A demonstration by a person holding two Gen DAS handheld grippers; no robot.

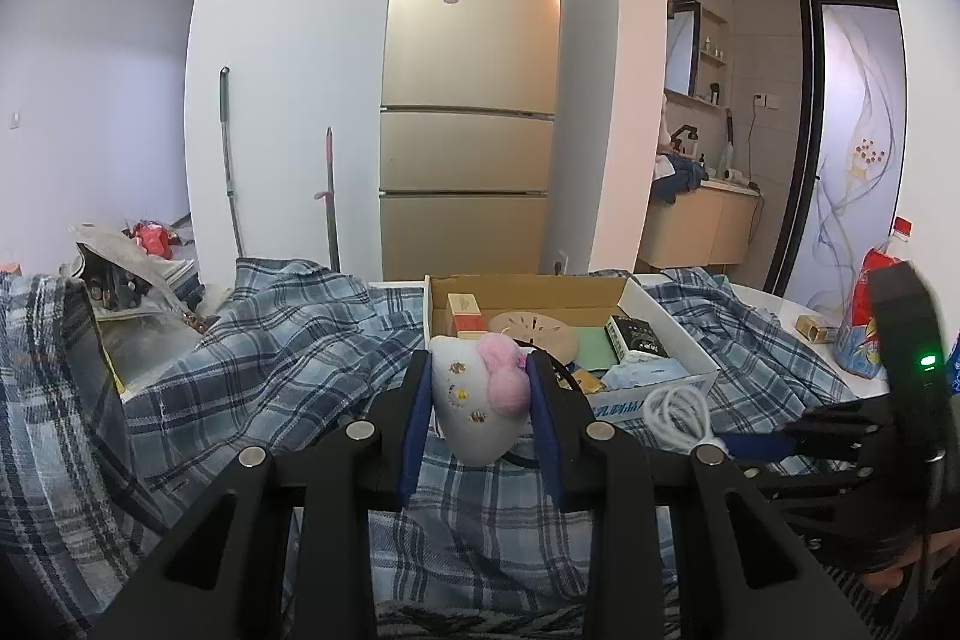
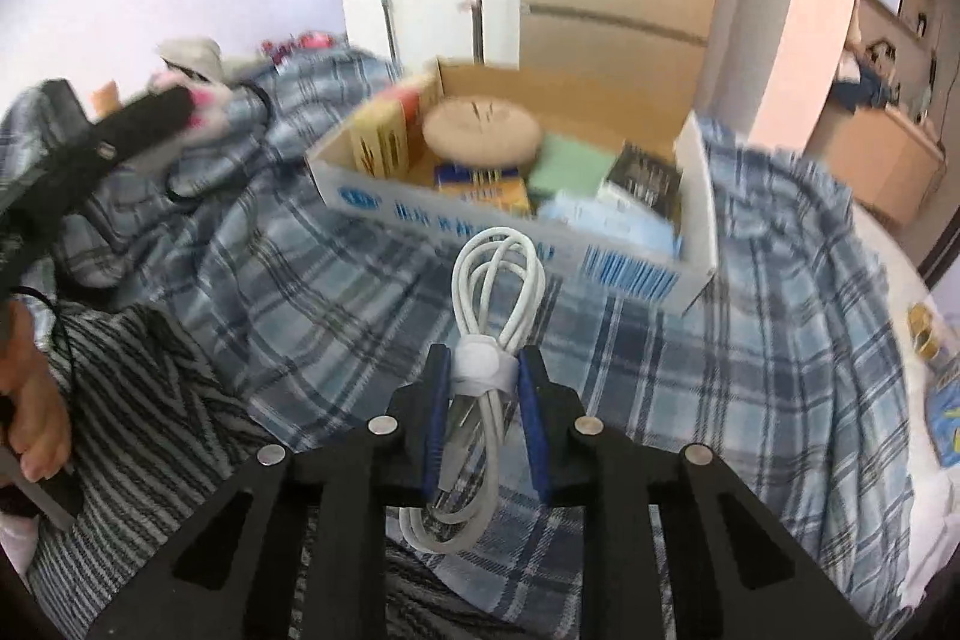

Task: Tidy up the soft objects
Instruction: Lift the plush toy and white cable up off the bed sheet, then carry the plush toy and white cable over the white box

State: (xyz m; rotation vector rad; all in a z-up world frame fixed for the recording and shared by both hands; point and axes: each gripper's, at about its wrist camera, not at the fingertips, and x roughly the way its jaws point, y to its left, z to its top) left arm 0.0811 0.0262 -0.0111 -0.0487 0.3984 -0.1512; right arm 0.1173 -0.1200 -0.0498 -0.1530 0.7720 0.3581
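My left gripper point(image 1: 480, 400) pinches the plush toy point(image 1: 480, 400). Only the right view shows my right gripper point(image 2: 485, 382) clamping the white cable point(image 2: 495, 280), near the box point(image 2: 510, 232).

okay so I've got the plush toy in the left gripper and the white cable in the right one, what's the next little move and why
Probably carry the right gripper forward and set the coiled white cable into the cardboard box. The cable is clamped at its strap, the box sits open just ahead, and the left gripper only holds the plush toy.
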